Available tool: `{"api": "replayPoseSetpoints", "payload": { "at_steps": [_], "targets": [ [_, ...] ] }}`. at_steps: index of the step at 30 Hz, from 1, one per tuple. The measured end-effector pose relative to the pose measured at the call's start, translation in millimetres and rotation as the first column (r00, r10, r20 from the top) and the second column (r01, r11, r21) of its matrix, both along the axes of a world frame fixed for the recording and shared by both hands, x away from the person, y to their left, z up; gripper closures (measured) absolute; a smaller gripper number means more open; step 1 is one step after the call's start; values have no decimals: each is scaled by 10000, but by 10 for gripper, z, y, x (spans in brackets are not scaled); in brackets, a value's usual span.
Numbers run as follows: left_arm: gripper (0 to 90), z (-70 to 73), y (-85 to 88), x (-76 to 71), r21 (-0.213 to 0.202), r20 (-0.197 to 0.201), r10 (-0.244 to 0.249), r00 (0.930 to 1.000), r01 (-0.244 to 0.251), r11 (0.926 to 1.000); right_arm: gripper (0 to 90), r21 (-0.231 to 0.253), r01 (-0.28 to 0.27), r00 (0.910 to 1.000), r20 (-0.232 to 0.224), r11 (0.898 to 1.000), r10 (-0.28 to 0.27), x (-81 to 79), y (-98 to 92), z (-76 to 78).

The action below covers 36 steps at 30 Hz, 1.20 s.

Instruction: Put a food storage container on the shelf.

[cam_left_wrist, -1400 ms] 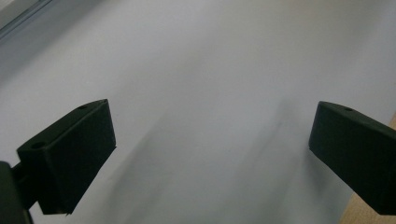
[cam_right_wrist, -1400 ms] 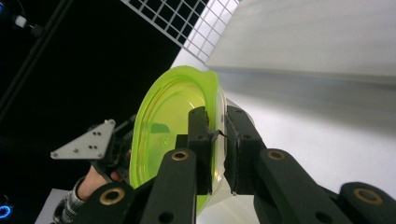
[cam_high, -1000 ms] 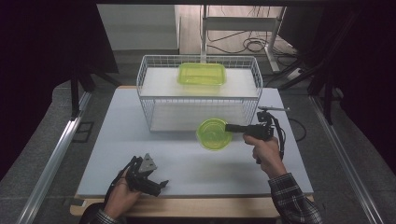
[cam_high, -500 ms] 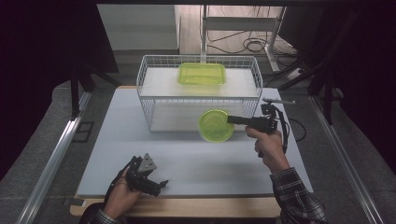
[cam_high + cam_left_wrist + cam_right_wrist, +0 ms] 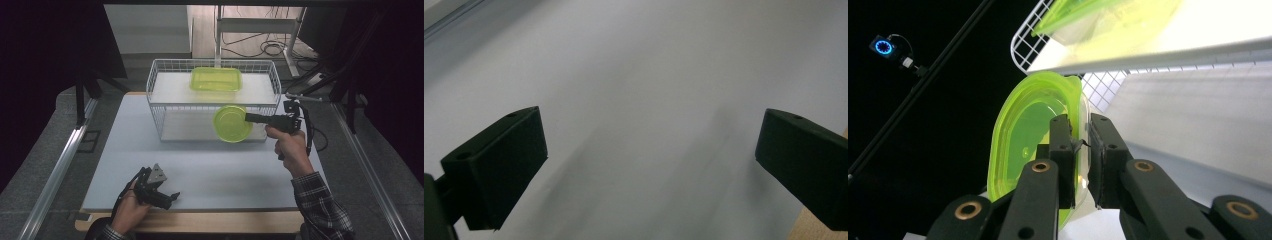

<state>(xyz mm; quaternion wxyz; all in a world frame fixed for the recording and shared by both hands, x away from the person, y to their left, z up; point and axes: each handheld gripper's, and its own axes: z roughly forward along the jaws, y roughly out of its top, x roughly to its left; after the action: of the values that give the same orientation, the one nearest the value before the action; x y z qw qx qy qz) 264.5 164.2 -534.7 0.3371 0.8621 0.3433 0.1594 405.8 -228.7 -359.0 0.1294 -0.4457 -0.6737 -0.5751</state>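
Right tool (image 5: 1080,150) hiding round container's (image 5: 1023,135) rim

Pale grey-white rectangular tabletop (image 5: 210,165) w/ a light wooden front edge (image 5: 200,222), lit bright from above; rest of room v. dark. Black curtain-like dark on left (image 5: 50,50) & right. Grey speckled floor (image 5: 30,165) around the table, w/ a silver metal rail (image 5: 55,175) running diagonally on the left and another on the right (image 5: 372,180). Behind the table: pale wood-tone floor strip w/ tangled black cables (image 5: 272,47) and a white metal-frame stand (image 5: 260,25). In right gripper view, a small blue ring light (image 5: 884,47) glows in the blackness.
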Motion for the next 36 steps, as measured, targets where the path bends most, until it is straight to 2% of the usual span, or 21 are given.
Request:
{"api": "replayPoseSetpoints", "payload": {
  "at_steps": [24, 36],
  "targets": [
    [1, 8, 14, 2, -87, -20, 93, 10000, -93, 9999, 815, 368, 409, 9968, 671, 9985, -433, 226, 162, 607],
    [1, 7, 13, 0, -114, -51, 102, 9999, -103, 9999, 815, 397, 987, 9895, 1017, 9943, -1023, 403, 288, 837]
  ]
}}
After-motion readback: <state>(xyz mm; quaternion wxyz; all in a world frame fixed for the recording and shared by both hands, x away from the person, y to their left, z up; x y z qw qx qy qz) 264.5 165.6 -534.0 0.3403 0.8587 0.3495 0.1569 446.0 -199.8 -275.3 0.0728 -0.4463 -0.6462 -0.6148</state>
